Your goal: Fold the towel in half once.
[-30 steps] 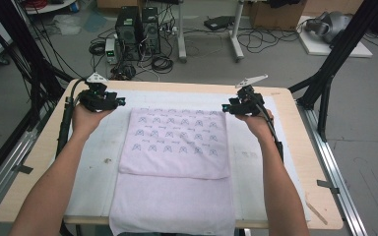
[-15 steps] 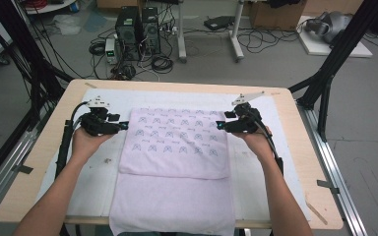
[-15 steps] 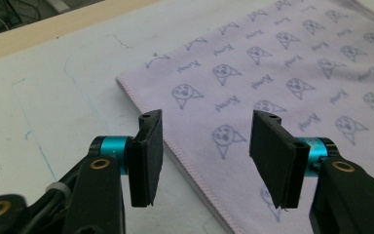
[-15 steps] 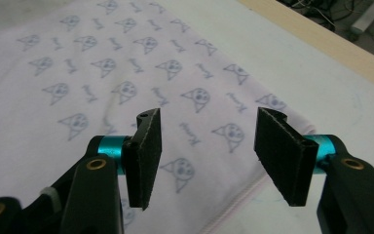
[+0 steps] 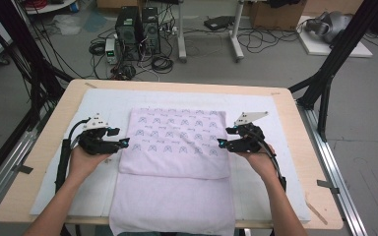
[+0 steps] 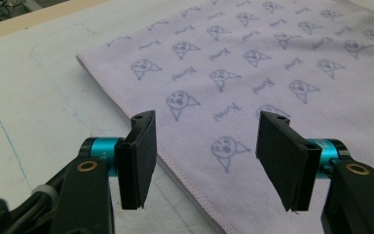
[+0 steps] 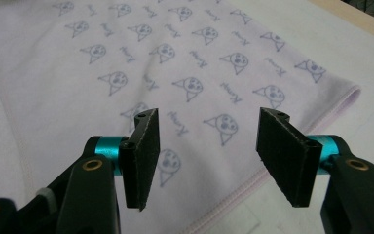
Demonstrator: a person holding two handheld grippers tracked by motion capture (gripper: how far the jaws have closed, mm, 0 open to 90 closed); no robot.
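Observation:
A lilac towel printed with small blue faces lies folded on the white mat, its plain lower layer reaching the near edge. My left gripper hovers at the towel's left hem, jaws open and just widened, nothing between them. In the left gripper view the towel and its stitched hem run under the left gripper. My right gripper hovers at the right hem, open and empty, its jaws having opened slightly. The right gripper view has the towel below the right gripper.
A white mat covers most of the wooden table. Black frame posts stand at both sides. Computers and cables lie on the floor beyond the far edge.
Both hands have come toward the near side and lower, from the towel's far corners to the middle of its side hems. Both grippers' jaws stand wider than before.

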